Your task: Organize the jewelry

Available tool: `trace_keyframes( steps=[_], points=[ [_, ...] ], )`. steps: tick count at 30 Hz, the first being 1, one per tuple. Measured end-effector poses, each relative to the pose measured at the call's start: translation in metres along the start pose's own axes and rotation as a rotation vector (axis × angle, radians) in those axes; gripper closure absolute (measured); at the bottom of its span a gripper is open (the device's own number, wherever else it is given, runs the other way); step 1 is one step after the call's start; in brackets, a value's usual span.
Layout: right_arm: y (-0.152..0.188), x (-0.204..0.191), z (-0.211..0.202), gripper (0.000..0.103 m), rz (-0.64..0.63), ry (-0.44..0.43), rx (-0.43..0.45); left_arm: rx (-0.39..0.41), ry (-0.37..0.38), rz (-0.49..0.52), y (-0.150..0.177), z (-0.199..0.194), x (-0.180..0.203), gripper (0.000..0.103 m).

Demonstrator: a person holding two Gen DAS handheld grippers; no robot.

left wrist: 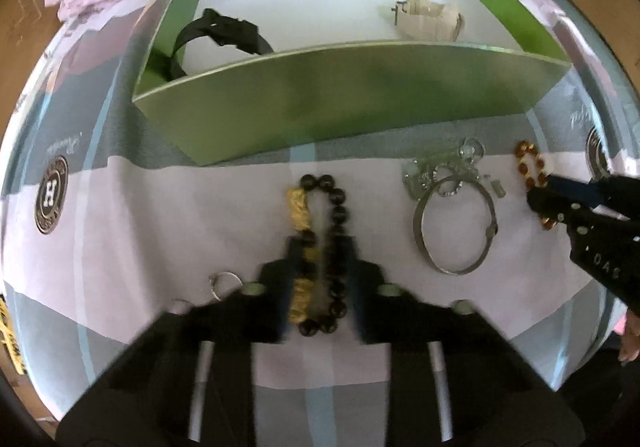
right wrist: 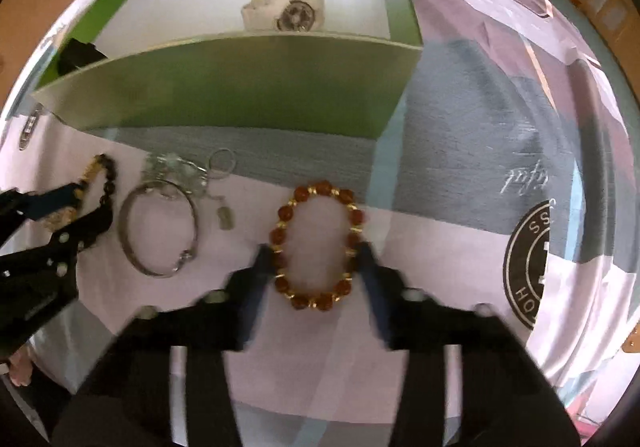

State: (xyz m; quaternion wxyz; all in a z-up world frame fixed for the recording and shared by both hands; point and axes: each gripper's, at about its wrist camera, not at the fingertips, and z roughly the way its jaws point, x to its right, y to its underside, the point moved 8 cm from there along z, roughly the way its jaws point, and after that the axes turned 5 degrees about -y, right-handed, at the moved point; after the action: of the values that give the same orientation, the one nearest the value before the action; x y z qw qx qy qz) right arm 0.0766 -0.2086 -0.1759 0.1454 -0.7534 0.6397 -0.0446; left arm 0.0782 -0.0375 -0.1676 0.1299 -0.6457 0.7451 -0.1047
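Green box [left wrist: 352,95] wall beyond bracelets [left wrist: 320,247]

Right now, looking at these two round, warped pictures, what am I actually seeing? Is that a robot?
No robot: a person holds a two-fingered gripper in each hand, and a wide-angle camera on each looks down along its fingers. One picture comes from the left gripper, the other from the right gripper.

On the patterned cloth lie a silver bangle, some small silver pieces and a green box holding a black watch and a beige watch.

The left jaws appear to pinch a dark bead bracelet, the right jaws an amber bead bracelet. Both bracelets lie on the cloth.
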Motion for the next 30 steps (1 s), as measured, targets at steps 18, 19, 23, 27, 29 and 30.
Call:
trace_keyframes(
  steps=[18,19,23,27,29,30],
  points=[
    [-0.008,0.017,-0.010,0.078,0.065,-0.056,0.033,0.011,0.017,-0.078,-0.012,-0.010,-0.029,0.084],
    [-0.006,0.019,-0.007,0.070,0.066,-0.041,0.024,0.009,0.002,-0.075,-0.013,-0.006,-0.033,0.082],
    [-0.006,0.023,0.004,0.065,0.052,0.008,0.011,-0.015,-0.016,-0.058,-0.009,0.007,-0.034,0.079],
    [-0.007,0.022,0.008,0.068,0.034,0.017,0.015,-0.007,-0.029,-0.046,-0.011,0.007,-0.032,0.091],
    [-0.009,0.007,0.007,0.089,0.024,-0.010,0.014,-0.009,-0.014,-0.059,-0.010,0.004,-0.029,0.094],
    [-0.006,0.001,0.006,0.096,0.018,-0.019,0.013,-0.005,-0.010,-0.063,-0.011,0.001,-0.029,0.094]
  ],
)
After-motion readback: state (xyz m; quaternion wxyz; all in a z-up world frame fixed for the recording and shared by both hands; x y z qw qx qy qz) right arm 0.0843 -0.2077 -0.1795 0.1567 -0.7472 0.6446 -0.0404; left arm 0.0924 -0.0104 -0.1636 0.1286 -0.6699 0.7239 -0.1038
